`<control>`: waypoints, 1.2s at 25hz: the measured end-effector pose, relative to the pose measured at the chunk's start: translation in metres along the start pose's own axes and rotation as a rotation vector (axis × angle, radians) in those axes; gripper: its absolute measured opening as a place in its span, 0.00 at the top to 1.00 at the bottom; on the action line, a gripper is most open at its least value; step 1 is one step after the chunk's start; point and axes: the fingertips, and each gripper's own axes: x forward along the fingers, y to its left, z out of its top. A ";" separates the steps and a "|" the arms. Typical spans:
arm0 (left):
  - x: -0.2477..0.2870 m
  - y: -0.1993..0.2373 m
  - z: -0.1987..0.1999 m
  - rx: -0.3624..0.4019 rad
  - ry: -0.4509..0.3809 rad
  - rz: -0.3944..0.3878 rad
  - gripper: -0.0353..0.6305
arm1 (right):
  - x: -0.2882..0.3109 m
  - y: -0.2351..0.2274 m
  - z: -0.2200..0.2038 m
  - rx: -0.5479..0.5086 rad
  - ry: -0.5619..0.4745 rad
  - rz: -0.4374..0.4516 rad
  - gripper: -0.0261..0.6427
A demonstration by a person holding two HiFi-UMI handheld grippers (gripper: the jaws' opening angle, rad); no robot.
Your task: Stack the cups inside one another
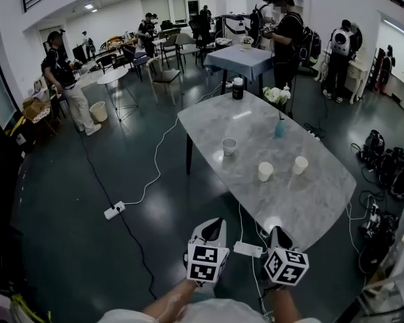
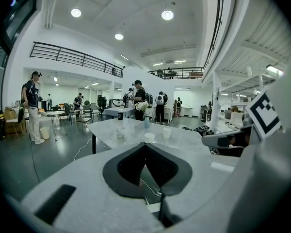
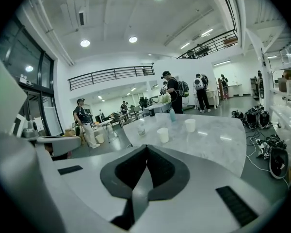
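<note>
Three cups stand upright on the grey marbled surface [image 1: 303,200], mouths up and long axes vertical, none nested in another. The grey cup [image 1: 229,146] sits about midway along, toward the left edge. The first white cup [image 1: 265,171] and the second white cup [image 1: 300,165] stand near each other but apart, closer to the near end, the second toward the right edge. No print or label can be read on any of them.

At the far corner stands a dark container [image 1: 238,88], its markings too small to read, and by the far right edge a blue vase [image 1: 280,128] with white flowers — both well apart from the cups.

The left gripper [image 1: 215,223] and the right gripper [image 1: 279,232] hang side by side at the near end, pointing toward the cups and well short of them. The left fingers [image 2: 128,166] are pressed together with nothing between them; the right fingers [image 3: 126,171] are clenched likewise, empty. Each gripper bears a cube of black-and-white square markers — no legible writing.
</note>
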 end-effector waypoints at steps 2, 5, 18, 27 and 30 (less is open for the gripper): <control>0.023 0.010 0.004 0.013 0.002 -0.016 0.95 | 0.019 -0.002 0.010 0.001 -0.005 -0.014 0.95; 0.054 0.028 0.019 0.021 0.005 -0.042 0.95 | 0.050 0.000 0.032 -0.004 -0.019 -0.035 0.95; 0.171 0.085 0.053 0.004 0.040 -0.127 0.95 | 0.156 -0.004 0.075 0.014 0.004 -0.126 0.95; 0.225 0.100 0.063 0.012 0.073 -0.203 0.95 | 0.198 -0.012 0.093 0.034 0.012 -0.192 0.95; 0.243 0.102 0.064 0.005 0.085 -0.226 0.95 | 0.207 -0.017 0.094 0.040 0.025 -0.216 0.95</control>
